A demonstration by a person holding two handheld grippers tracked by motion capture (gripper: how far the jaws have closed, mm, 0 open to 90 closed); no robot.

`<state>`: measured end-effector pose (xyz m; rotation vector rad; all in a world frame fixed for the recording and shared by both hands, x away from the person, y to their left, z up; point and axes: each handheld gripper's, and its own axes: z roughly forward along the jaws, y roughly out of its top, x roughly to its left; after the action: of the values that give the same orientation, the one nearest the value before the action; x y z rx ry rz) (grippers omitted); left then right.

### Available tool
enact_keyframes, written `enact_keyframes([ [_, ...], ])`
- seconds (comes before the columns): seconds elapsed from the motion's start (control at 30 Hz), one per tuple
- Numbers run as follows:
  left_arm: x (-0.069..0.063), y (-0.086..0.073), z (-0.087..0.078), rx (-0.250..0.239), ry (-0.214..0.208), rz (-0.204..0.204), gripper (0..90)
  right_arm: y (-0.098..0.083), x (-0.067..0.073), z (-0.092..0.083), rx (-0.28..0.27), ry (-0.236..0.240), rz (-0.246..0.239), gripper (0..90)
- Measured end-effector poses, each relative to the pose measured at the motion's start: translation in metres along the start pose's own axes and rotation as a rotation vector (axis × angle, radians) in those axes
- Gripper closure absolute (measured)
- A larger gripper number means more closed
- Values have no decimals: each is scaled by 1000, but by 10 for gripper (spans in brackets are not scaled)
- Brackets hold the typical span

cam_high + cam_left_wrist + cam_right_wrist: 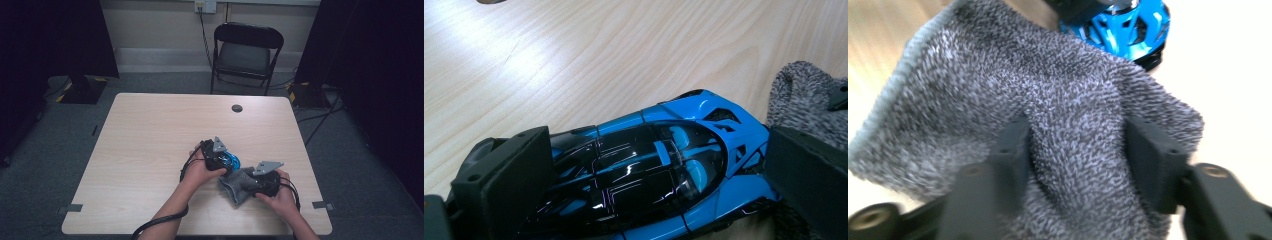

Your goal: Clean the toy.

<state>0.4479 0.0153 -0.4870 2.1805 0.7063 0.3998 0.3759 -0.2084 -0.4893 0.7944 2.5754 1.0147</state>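
Toy car (659,170), blue w/ black roof, sits between the 2 fingers of the left gripper (659,185) in the left gripper view: 1 finger (509,175) at lower left of the frame against the car's side, the other (809,180) at lower right by its other side. Fingers stand wide, spanning the car's width; pads look right up against the body, so clamped on the car. Car lies on the table (624,55), pale wood grain, filling the upper part of that frame. A grey knit cloth (804,95) touches the car at the right edge.

In the high view the left gripper (220,157) is just right of centre, lower half of frame, the person's left hand (200,170) around it; blue of the car (232,161) peeks out beside it. The right gripper (265,177) is just beside it to the lower right, held by the right hand (280,197), w/ the cloth (235,187) bunched between the 2 grippers.

Right gripper view: cloth (1048,110) spreads across most of the frame, slightly blurred. Right gripper (1078,150) fingers (1010,150) are partly closed, a fold of cloth pinched between them. Car's blue tail (1128,25) shows at top, just behind the cloth.

A black chair (247,52) stands beyond the far table edge, top centre of the high view.
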Motion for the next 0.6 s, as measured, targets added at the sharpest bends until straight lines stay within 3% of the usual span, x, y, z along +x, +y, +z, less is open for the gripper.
enact_keyframes([
  [0.2, -2, 3, 1, 31, 18, -3, 0, 4, -3, 1, 16, -31, 9, 633],
  [0.6, -3, 5, 1, 41, 27, -1, 0, 11, -18, 2, 57, -65, 53, 689],
])
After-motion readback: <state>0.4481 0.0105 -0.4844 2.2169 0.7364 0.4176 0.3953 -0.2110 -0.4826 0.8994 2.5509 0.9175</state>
